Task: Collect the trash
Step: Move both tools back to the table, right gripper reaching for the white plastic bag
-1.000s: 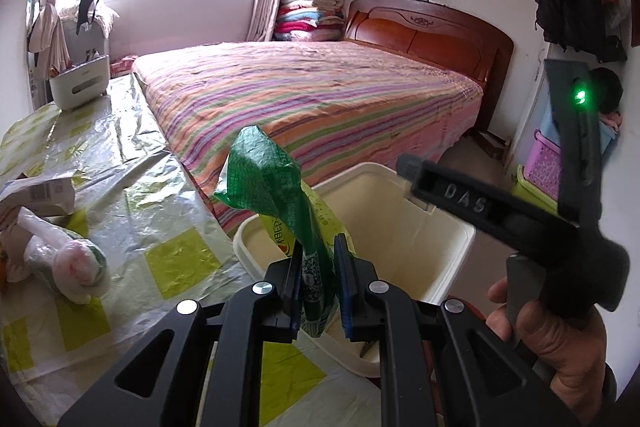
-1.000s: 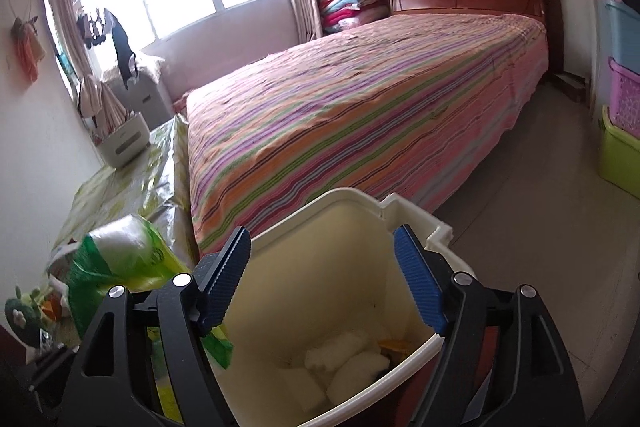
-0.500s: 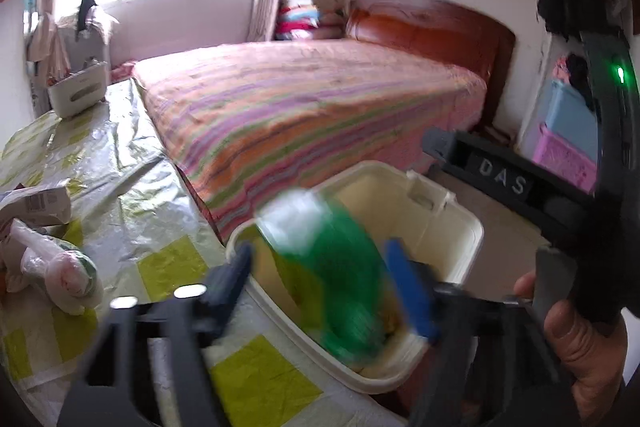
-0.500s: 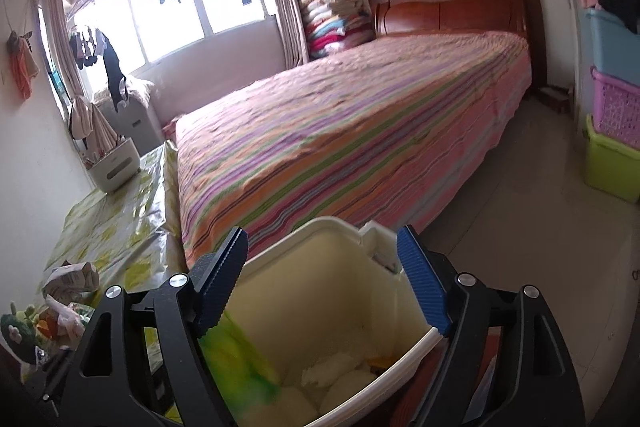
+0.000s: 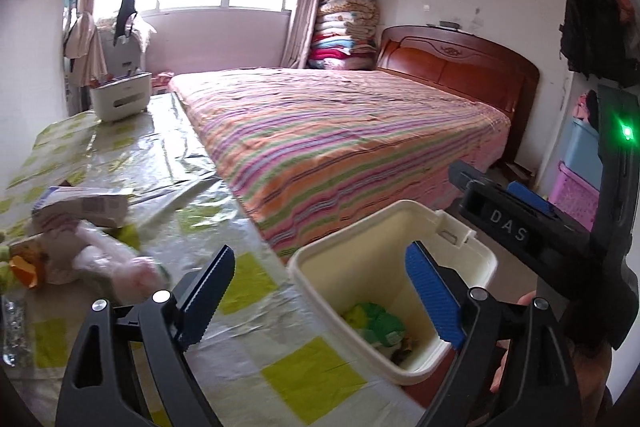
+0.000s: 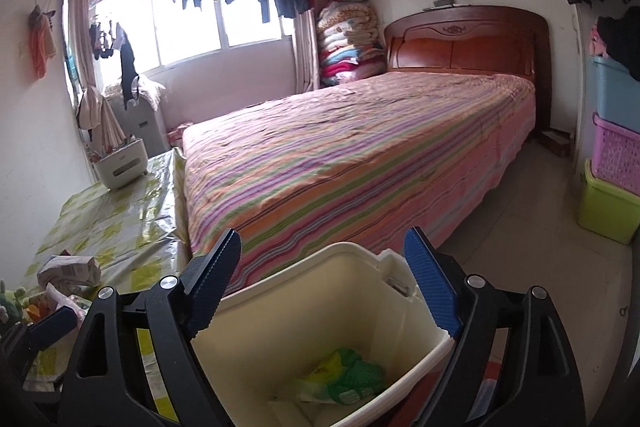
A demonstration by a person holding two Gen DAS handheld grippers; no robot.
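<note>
We have both claws spread wide with nothing between the pads: the left claw [image 5: 316, 291] is opening further above the near edge of the desk [image 5: 160, 163], and the right claw [image 6: 320, 275] is opening as well, hanging right over the cream bin [image 6: 340, 255]. The green wrapper [image 5: 376, 321] lies at the bottom of the bin on top of some pale scraps, so that piece is collected.

What we have left sits on the desk to the left: a crumpled paper carton [image 5: 80, 205], a pinkish plastic bag [image 5: 108, 259] just in front of it, and something orange and green [image 5: 20, 265] at the very edge of the left wrist view, which is too blurred for us to name with confidence.

The risks we see from here:

- The bin stands off the desk's corner, between desk and bed [image 5: 340, 131], and our right claw is close above its rim. A careless swing of either claw could knock the rim and tip it, spilling what is already in.
- The plastic bag looks soft and slippery. If we pinch only a loose fold, it may slide out on the way to the bin and land on the floor.
- The desk is covered with a shiny plastic sheet. A claw coming in low could catch the sheet and drag the remaining trash with it.
- The two claws work close together near the bin, so we could bump one into the other when we reach across.
</note>
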